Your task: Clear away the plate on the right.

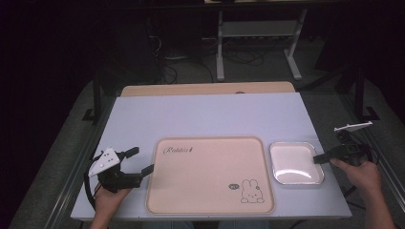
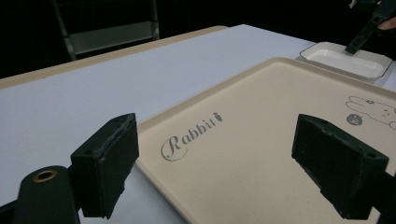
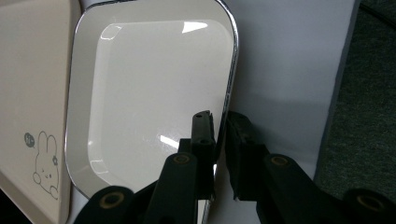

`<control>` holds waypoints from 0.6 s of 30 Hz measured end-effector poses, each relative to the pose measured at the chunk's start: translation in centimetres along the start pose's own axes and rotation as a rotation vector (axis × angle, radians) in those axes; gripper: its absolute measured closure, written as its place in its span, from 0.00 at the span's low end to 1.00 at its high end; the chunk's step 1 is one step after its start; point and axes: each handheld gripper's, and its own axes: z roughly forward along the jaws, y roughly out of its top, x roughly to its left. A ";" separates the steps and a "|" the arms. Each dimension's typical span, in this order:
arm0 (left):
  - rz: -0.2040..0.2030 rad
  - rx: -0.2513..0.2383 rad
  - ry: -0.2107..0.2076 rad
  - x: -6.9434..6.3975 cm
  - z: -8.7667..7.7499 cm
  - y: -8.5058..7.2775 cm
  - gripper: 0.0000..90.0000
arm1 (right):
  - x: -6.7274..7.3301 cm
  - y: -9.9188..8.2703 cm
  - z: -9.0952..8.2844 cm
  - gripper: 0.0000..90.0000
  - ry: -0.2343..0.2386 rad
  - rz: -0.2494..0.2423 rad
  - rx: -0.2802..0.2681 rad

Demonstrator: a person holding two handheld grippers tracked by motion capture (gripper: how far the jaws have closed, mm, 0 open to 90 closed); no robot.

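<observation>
A white square dish point(image 1: 295, 164) with a shiny metal rim lies just right of a beige tray point(image 1: 210, 176) printed with a rabbit and the word "Rabbit". My right gripper point(image 1: 319, 159) is at the dish's right rim. In the right gripper view, one jaw of the right gripper point(image 3: 220, 128) is inside the dish point(image 3: 149, 93) and the other outside, closed on the rim. My left gripper point(image 1: 142, 160) stands open at the tray's left edge. In the left gripper view its jaws point(image 2: 215, 163) straddle the tray's point(image 2: 261, 140) near corner without touching it.
The pale table top point(image 1: 205, 114) stretches behind the tray, with a wooden strip along its far edge. The table's right edge runs close beside the dish, with dark floor point(image 3: 364, 116) beyond. Metal desk legs point(image 1: 220, 52) stand on the floor further back.
</observation>
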 end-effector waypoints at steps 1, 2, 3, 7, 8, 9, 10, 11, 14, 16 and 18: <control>-0.001 0.000 0.001 0.0 0.0 0.0 0.16 | 0.0 -0.1 0.1 0.92 -0.004 0.007 -0.001; 0.001 -0.001 0.001 0.0 0.0 0.0 0.16 | 0.0 -0.1 0.1 0.92 -0.004 0.007 -0.001; 0.000 -0.002 0.002 0.0 -0.1 0.0 0.16 | 0.0 -0.1 0.2 0.92 -0.006 0.009 -0.002; 0.000 -0.002 0.002 0.0 -0.1 0.0 0.16 | 0.1 0.0 0.3 0.92 -0.019 0.008 0.004; 0.000 -0.001 0.002 0.0 -0.1 0.0 0.16 | 0.1 0.1 0.3 0.93 -0.023 0.015 0.007; 0.000 -0.002 0.002 0.0 -0.1 0.0 0.16 | 0.1 0.1 0.3 0.93 -0.023 0.015 0.007; -0.001 -0.002 0.002 0.0 -0.1 0.0 0.16 | 0.1 0.1 0.3 0.94 -0.022 0.031 0.007; -0.001 -0.002 0.002 0.0 -0.1 0.0 0.16 | 0.1 0.1 0.3 0.94 -0.022 0.031 0.007; -0.003 -0.003 0.003 0.0 -0.1 0.0 0.16 | 0.0 0.0 0.4 0.97 -0.024 0.047 -0.009; -0.002 -0.004 0.004 0.1 -0.2 0.0 0.16 | 0.0 -0.2 0.4 0.98 -0.022 0.048 -0.022; -0.005 -0.006 0.004 0.1 -0.2 0.0 0.16 | 0.0 -0.3 0.4 0.98 -0.020 0.061 -0.032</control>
